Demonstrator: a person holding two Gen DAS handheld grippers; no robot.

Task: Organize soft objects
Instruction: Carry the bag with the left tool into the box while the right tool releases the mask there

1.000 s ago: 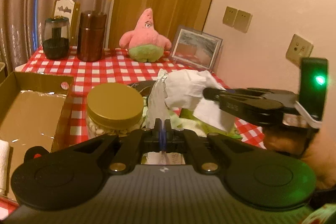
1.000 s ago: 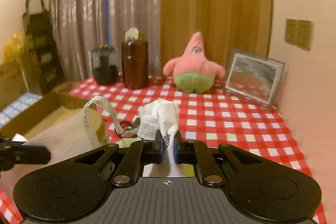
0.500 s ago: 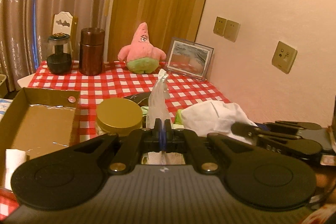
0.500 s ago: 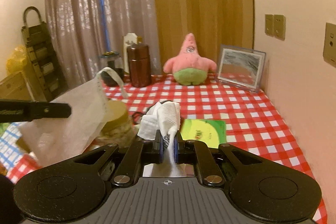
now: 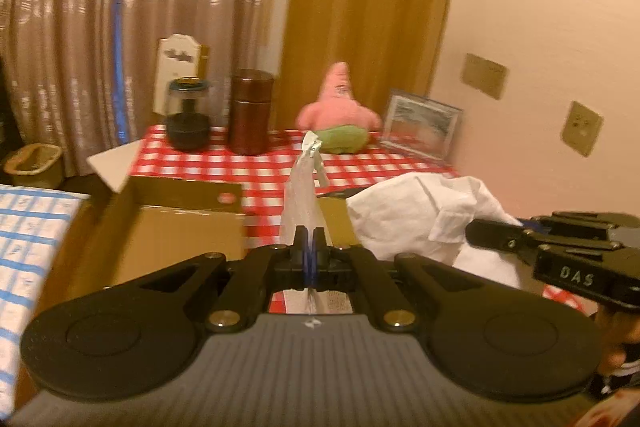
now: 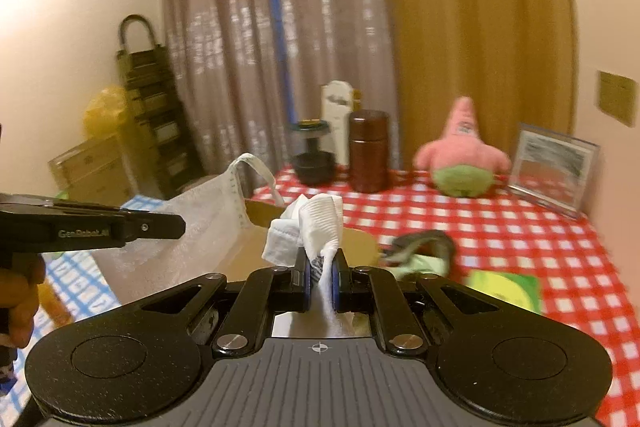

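My left gripper (image 5: 308, 241) is shut on a thin, clear plastic bag (image 5: 305, 187), which stands up in a narrow strip between the pads. In the right wrist view the same bag (image 6: 192, 231) hangs wide from the left gripper (image 6: 178, 225), its handle loop on top. A bunched white cloth (image 6: 320, 223) sits in my right gripper (image 6: 322, 267), which is shut on it. The left wrist view shows that cloth (image 5: 416, 215) at the right, hanging from the right gripper (image 5: 474, 231). Both are held above the near side of the red-checked table (image 6: 520, 223).
An open cardboard box (image 5: 172, 227) lies below left, beside a blue-checked cloth (image 5: 24, 227). At the back of the table stand a pink starfish plush (image 6: 460, 155), a picture frame (image 6: 556, 171), a brown canister (image 6: 368, 151) and a glass jar (image 6: 312, 155). A green packet (image 6: 508, 287) lies near right.
Both grippers have risen and drawn back from the table, carrying the bag and the white cloth with them. The gold-lidded jar has dropped behind the left gripper. Neither grip has changed.
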